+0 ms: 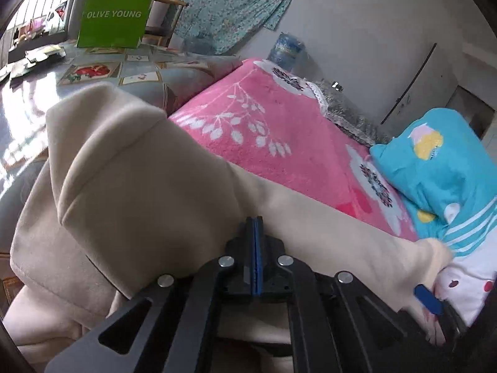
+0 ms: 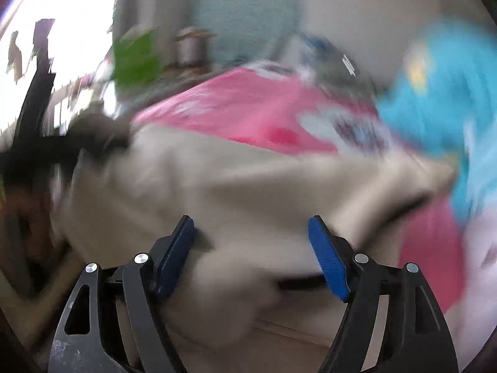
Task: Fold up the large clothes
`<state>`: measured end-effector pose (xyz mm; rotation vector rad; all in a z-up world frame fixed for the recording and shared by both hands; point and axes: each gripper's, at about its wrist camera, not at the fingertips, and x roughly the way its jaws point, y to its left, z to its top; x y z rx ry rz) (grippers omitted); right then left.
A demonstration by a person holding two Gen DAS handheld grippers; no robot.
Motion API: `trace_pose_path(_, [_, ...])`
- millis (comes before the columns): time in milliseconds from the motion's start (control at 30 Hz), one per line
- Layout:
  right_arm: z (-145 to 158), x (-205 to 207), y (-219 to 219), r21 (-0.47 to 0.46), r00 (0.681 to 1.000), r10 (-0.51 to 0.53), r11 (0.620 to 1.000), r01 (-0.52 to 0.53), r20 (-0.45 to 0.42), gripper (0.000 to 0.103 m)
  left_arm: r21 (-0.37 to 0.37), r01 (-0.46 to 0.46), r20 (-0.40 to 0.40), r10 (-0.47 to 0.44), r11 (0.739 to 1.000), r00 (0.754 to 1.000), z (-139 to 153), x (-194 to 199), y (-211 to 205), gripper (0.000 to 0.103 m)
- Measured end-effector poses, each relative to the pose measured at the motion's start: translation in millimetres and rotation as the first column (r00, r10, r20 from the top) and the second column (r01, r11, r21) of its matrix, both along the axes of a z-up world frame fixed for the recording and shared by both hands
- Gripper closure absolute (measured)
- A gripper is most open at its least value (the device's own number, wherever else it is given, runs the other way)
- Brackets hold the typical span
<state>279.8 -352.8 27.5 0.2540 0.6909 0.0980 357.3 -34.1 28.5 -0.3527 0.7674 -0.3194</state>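
Beige garment (image 1: 139, 186) draped across pink bed cover (image 1: 264, 130), long axis from 9 to 3 o'clock. Left tongs (image 1: 255, 239) clenched, cloth possibly pinched, unclear. Right tongs (image 2: 251, 248) released, straddling cloth at 12 o'clock.

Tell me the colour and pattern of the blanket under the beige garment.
Pink blanket with white leaf sprigs and flowers; clearest in the left wrist view.

Both tools share one build. The left gripper (image 1: 254, 227) has black angled link arms with triangular cut-outs, round silver pivot screws, and thin blue pads on black fingers. The right gripper (image 2: 251, 233) has the same black arms, silver screws and ribbed blue pads (image 2: 327, 267).
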Motion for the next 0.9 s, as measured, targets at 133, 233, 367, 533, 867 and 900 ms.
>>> trace_pose_path(133, [-9.3,-18.5,-62.8,0.305,0.987,-0.143,0.939,0.157,-0.067,0.094,0.031,-0.001,0.005,0.001,1.0,1.0,-2.9,4.3,-2.7,0.101])
trace_pose_path(233, [0.9,-38.7,-95.0,0.443,0.964,-0.248,0.857,0.265,-0.096,0.088,0.038,-0.002,0.002,0.002,0.999,1.0,-0.8,7.8,-5.0,0.101])
trace_pose_path(367, [86.8,-36.8,-56.6,0.173,0.968,-0.142,0.979,0.107,0.205,0.073,0.071,-0.009,0.016,0.008,0.997,1.0,1.4,5.8,-7.8,0.101])
trace_pose_path(533, [84.0,56.7,-20.5,0.23,0.993,0.116,0.966,-0.118,0.021,0.056,0.065,-0.008,0.014,0.007,0.998,1.0,0.7,6.0,-5.8,0.101])
trace_pose_path(867, [-36.0,30.8,-144.1,0.392,0.91,-0.379,0.821,0.415,-0.168,0.103,0.084,0.019,0.003,-0.019,0.996,1.0,1.1,2.8,-9.4,0.101])
trace_pose_path(900, [-35.6,31.4,-144.5,0.386,0.904,-0.391,0.818,0.426,-0.17,0.103,0.082,0.018,0.003,-0.018,0.996,1.0,1.4,2.3,-9.0,0.101])
